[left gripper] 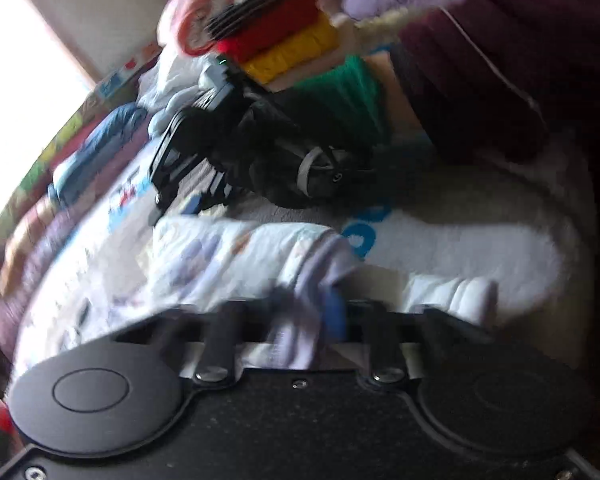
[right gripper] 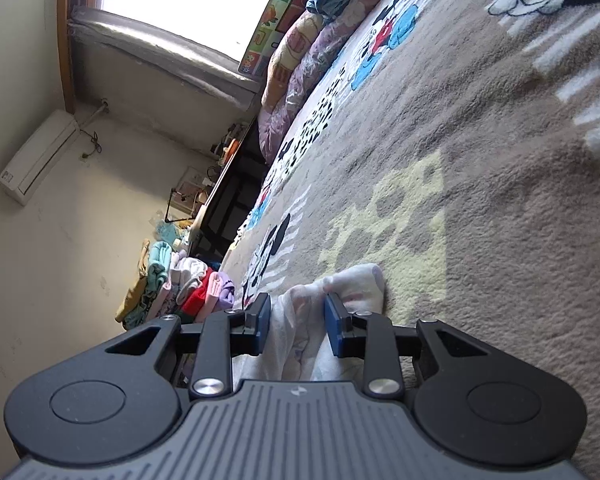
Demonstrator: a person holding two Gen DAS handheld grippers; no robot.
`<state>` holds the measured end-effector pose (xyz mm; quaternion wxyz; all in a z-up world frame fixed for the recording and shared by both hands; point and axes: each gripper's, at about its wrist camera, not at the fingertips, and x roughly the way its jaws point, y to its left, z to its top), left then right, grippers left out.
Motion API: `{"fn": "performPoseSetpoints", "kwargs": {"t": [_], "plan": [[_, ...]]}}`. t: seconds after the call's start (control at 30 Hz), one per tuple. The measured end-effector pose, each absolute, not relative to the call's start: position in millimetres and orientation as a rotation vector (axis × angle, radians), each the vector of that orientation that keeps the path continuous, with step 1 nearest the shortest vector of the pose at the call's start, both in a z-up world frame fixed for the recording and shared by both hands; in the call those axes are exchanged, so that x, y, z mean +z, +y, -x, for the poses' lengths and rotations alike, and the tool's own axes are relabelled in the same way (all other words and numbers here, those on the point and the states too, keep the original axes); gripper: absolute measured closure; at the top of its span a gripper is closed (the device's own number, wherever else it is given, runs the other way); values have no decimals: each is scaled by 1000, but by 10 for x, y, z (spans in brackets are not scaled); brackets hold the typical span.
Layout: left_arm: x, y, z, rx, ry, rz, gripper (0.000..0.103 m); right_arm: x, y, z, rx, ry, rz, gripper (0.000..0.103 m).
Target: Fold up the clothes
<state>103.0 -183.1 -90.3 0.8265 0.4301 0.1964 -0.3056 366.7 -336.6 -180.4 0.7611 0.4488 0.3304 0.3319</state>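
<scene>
**A:** You were partway through a fold, I'd judge. Your right gripper (right gripper: 296, 320) had a bunched edge of the white printed garment (right gripper: 340, 284) lying between its blue pads (right gripper: 334, 320), down on the cartoon-print blanket (right gripper: 480, 128). The jaws stood apart with cloth between them, so I cannot tell whether they were pinching it or only straddling it.

**B:** And your left gripper (left gripper: 300, 316)?

**A:** It had the same garment (left gripper: 228, 256) gathered right at its fingers, near the bottom of its view. That picture was smeared with motion, so I cannot tell whether those jaws were clenched or released.

**B:** What did your next move call for?

**A:** Probably a firm hold on both edges, then carrying one side over the other and laying it flat without dragging the blanket's pile.

**B:** What couldn't you make out?

**A:** The garment's full shape; each gripper body cut off its near part. Your right gripper showed only as a dark blur in the left view. The folded clothes pile (right gripper: 188, 284), far left past the bed's edge, was too small to sort.
</scene>
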Motion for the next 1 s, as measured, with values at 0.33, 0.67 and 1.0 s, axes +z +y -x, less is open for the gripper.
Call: {"fn": "performPoseSetpoints", "kwargs": {"t": [0.33, 0.67, 1.0], "plan": [[-908, -1693, -820, -727, 404, -1092, 98, -1885, -3464, -3701, 718, 721, -1063, 74], [-377, -1409, -1102, -731, 457, -747, 73, -1866, -3402, -3633, 690, 715, -990, 77], [-1067, -1748, -2397, -569, 619, -564, 73, -1869, -3402, -3567, 683, 693, -983, 77]]}}
